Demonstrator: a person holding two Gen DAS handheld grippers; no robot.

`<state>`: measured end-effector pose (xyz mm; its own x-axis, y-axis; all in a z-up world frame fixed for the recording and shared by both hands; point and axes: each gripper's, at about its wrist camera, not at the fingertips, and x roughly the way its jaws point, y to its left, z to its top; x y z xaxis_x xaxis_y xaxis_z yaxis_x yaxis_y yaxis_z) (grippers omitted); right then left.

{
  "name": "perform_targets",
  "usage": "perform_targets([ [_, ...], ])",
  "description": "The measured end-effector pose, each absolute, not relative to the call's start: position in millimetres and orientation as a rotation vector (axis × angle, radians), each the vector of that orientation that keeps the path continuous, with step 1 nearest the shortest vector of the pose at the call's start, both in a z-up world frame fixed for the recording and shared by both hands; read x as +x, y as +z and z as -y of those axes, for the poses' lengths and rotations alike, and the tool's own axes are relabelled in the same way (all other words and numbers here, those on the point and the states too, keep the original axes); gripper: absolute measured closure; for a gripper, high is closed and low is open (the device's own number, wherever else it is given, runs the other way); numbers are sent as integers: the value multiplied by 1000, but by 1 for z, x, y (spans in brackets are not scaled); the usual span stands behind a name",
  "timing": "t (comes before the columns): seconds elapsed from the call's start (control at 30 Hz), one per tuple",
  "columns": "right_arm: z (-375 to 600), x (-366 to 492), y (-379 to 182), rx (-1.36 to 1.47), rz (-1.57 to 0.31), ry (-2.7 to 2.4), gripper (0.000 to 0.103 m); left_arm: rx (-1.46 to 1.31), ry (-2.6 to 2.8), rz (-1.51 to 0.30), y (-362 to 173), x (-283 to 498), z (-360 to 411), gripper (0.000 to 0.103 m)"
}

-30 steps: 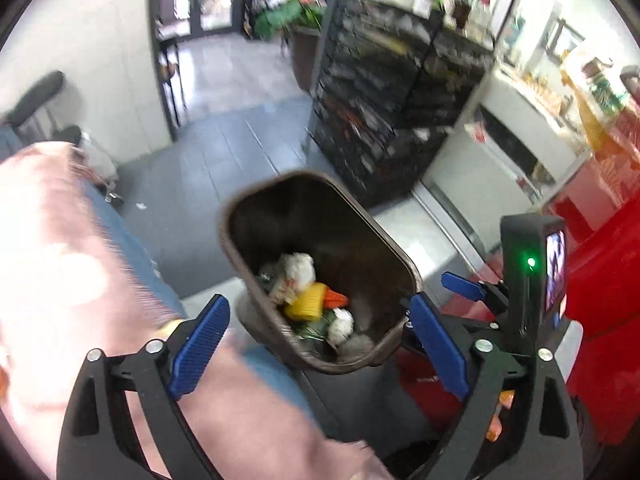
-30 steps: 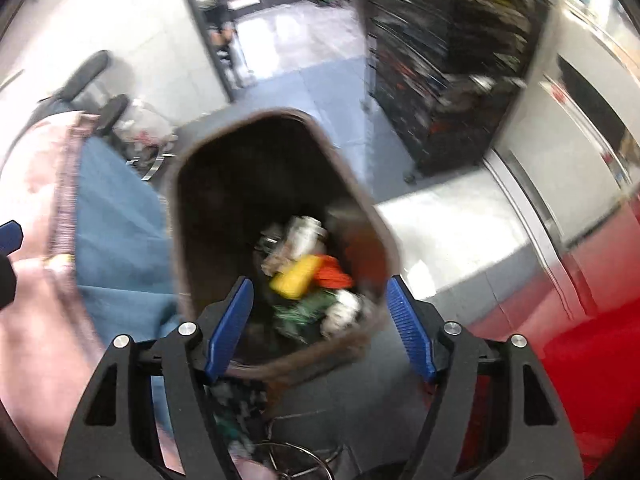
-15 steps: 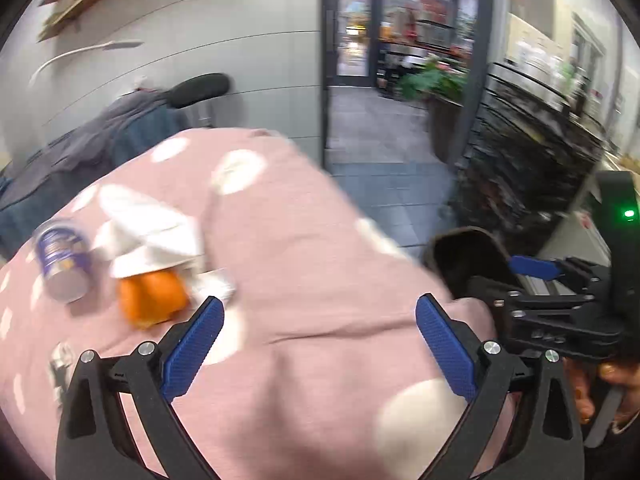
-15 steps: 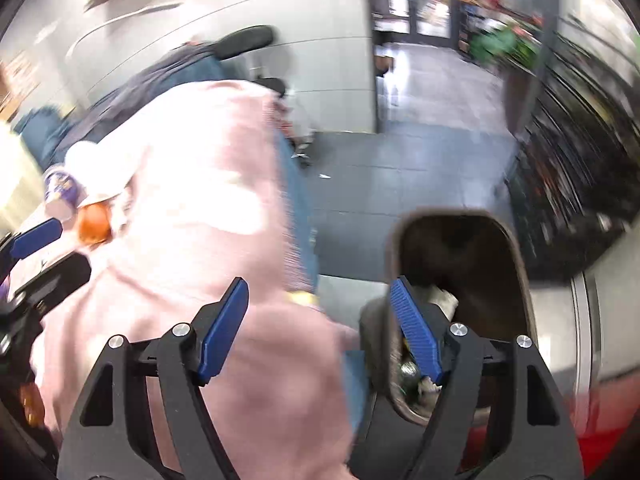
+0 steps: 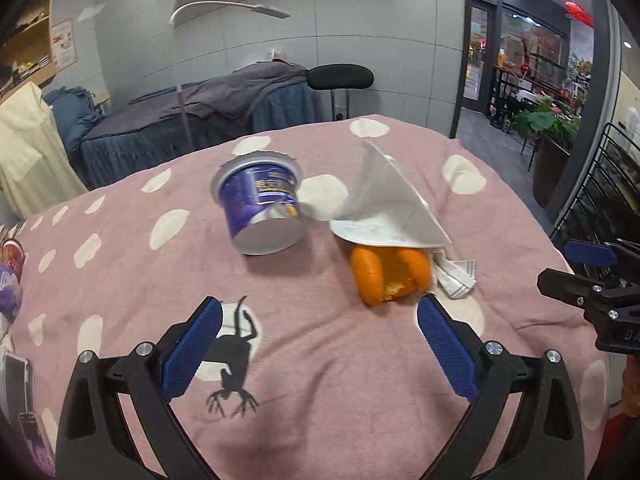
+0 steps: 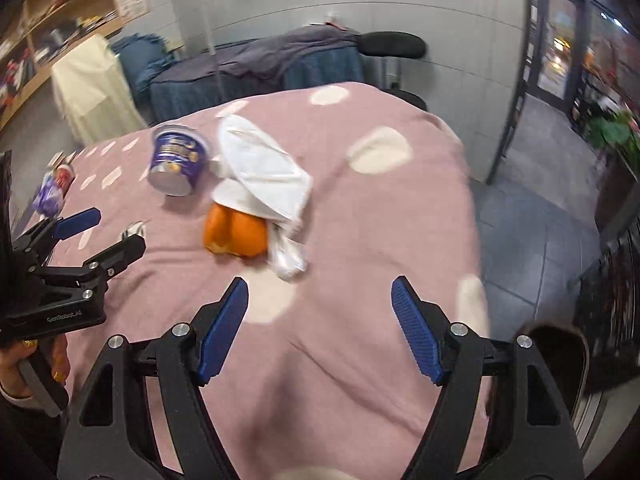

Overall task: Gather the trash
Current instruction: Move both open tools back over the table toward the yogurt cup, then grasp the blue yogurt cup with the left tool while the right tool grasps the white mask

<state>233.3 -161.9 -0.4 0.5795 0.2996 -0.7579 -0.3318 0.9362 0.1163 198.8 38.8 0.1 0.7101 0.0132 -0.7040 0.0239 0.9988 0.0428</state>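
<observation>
A purple cup (image 5: 260, 208) lies on its side on the pink spotted cloth (image 5: 320, 380). Next to it sits an orange peel (image 5: 384, 276) half under a white paper napkin (image 5: 388, 208). My left gripper (image 5: 318, 344) is open and empty, just short of the peel and cup. My right gripper (image 6: 318, 320) is open and empty, hovering nearer the cloth's right edge; the cup (image 6: 178, 164), peel (image 6: 234, 234) and napkin (image 6: 264, 172) lie ahead to its left. The brown trash bin's rim (image 6: 560, 356) shows low right, beside the table.
More small items, a purple wrapper (image 6: 50, 198) among them, lie at the cloth's far left. A phone (image 5: 16, 376) lies at the left edge. A blue-draped bed (image 5: 200, 120), a black stool (image 5: 340, 78) and a floor lamp stand behind. Grey tiled floor (image 6: 532, 216) lies to the right.
Both grippers have swung up from over the bin of trash to the pink cloth. The cup, peel and napkin are now centred ahead, and the bin has dropped to the lower right.
</observation>
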Motion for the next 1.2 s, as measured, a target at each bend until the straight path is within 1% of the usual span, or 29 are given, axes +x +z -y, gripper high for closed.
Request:
perform_targets([
  [0.3, 80, 286, -2, -191, -890, 430, 30, 0, 64, -782, -1, 212, -83, 7],
  [0.47, 49, 321, -9, -238, -904, 414, 36, -12, 71, -771, 2, 224, -92, 7],
  [0.53, 41, 332, -14, -258, -908, 393, 43, -18, 69, -771, 2, 230, -94, 7],
  [0.57, 39, 338, -16, -264, -915, 384, 45, -26, 62, -772, 2, 234, -96, 7],
  [0.63, 36, 349, -20, -265, -924, 374, 59, -34, 54, -772, 2, 241, -96, 7],
  [0.67, 36, 353, -23, -269, -928, 363, 63, -34, 52, -773, 2, 244, -96, 7],
  [0.73, 37, 358, -25, -280, -930, 340, 82, -35, 49, -774, 1, 251, -95, 7],
  [0.83, 40, 360, -26, -293, -917, 324, 96, -43, 41, -780, -1, 261, -96, 7],
  [0.9, 45, 360, -22, -278, -909, 328, 100, -48, 40, -783, -2, 269, -97, 7],
  [0.93, 49, 360, -19, -262, -903, 333, 100, -54, 41, -784, -2, 273, -98, 7],
  [1.2, 64, 345, 1, -234, -857, 338, 100, -147, 25, -838, -13, 312, -109, 7],
])
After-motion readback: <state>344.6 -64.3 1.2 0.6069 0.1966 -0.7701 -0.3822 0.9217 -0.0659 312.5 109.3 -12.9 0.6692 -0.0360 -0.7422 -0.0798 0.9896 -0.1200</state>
